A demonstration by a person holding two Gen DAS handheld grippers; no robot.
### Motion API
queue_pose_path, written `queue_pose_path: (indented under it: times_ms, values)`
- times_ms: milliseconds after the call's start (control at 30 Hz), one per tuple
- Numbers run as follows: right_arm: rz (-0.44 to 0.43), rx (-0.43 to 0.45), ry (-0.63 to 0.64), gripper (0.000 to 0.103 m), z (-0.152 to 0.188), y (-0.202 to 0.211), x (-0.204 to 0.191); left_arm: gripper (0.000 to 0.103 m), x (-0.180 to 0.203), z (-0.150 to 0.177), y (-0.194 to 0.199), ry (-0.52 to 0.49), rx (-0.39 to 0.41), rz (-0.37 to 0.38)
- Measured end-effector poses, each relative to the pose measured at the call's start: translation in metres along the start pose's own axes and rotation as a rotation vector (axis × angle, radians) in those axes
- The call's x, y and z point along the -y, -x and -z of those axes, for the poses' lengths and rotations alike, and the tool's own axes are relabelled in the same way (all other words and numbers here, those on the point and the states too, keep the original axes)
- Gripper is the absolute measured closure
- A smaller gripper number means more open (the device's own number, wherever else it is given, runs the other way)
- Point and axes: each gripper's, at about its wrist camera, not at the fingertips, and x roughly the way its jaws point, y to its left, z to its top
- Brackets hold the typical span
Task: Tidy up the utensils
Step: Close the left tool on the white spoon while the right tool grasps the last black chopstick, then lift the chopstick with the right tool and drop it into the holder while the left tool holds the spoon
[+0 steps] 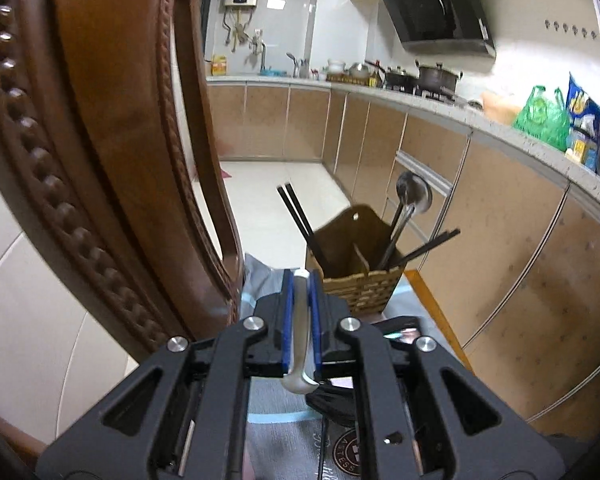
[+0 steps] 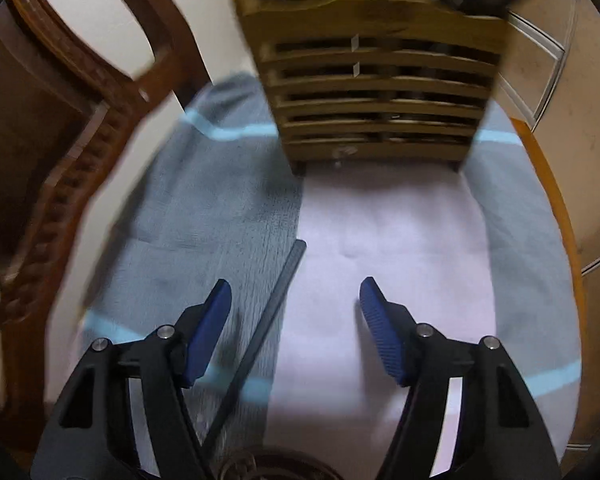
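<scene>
In the left wrist view my left gripper (image 1: pixel 301 280) is shut on a silver utensil handle (image 1: pixel 300 328), held up above the table. Ahead of it stands a woven utensil holder (image 1: pixel 360 284) with black chopsticks (image 1: pixel 300 220), a metal spoon (image 1: pixel 408 196) and more dark chopsticks (image 1: pixel 432 246) sticking out. In the right wrist view my right gripper (image 2: pixel 294 296) points down at the cloth with its jaws apart. A single black chopstick (image 2: pixel 266 320) lies on the cloth between the pads, nearer the left pad (image 2: pixel 210 332), and neither pad touches it. The holder (image 2: pixel 376 92) stands just beyond.
A carved brown wooden chair (image 1: pixel 112 140) rises close on the left. The table is covered by a grey cloth with light blue stripes (image 2: pixel 204 208) and a pale mat (image 2: pixel 384 232). Kitchen cabinets and a counter (image 1: pixel 480 128) with pots and bags lie beyond on the right.
</scene>
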Motion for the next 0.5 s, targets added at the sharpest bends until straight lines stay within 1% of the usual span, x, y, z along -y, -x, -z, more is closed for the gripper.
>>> queue_pose_path:
  times_ms: [33,67,100,133,167,233,300,433,500]
  values:
    - [0.005,-0.031,-0.008,0.048,-0.004,-0.009,-0.002,0.095,-0.003,0.0,0.002,0.005,0.004,0.004]
    - [0.018,-0.021,-0.003,0.052,-0.006,-0.012,-0.004,0.095,-0.005,0.0,0.002,0.009,0.007,0.004]
    - [0.037,-0.025,0.021,0.059,-0.01,-0.015,-0.009,0.095,-0.009,-0.001,0.005,0.018,0.011,0.002]
    - [0.038,-0.024,0.048,0.067,-0.012,-0.017,-0.013,0.095,-0.013,-0.001,0.007,0.026,0.012,0.004]
    - [0.047,-0.021,0.075,0.091,-0.013,-0.017,-0.016,0.095,-0.016,-0.002,0.009,0.032,0.014,0.004]
    - [0.011,-0.025,0.072,0.092,-0.012,-0.015,-0.013,0.095,-0.016,-0.001,0.009,0.026,0.014,0.012]
    - [-0.015,0.004,0.059,0.094,-0.009,-0.002,-0.007,0.095,-0.016,-0.003,0.009,0.031,0.017,0.018]
    - [-0.111,0.123,0.042,0.095,0.002,0.057,0.012,0.095,-0.015,-0.003,0.008,0.048,0.02,0.042]
    - [-0.148,0.197,0.051,0.095,0.008,0.1,0.021,0.095,-0.015,-0.003,0.006,0.056,0.019,0.05]
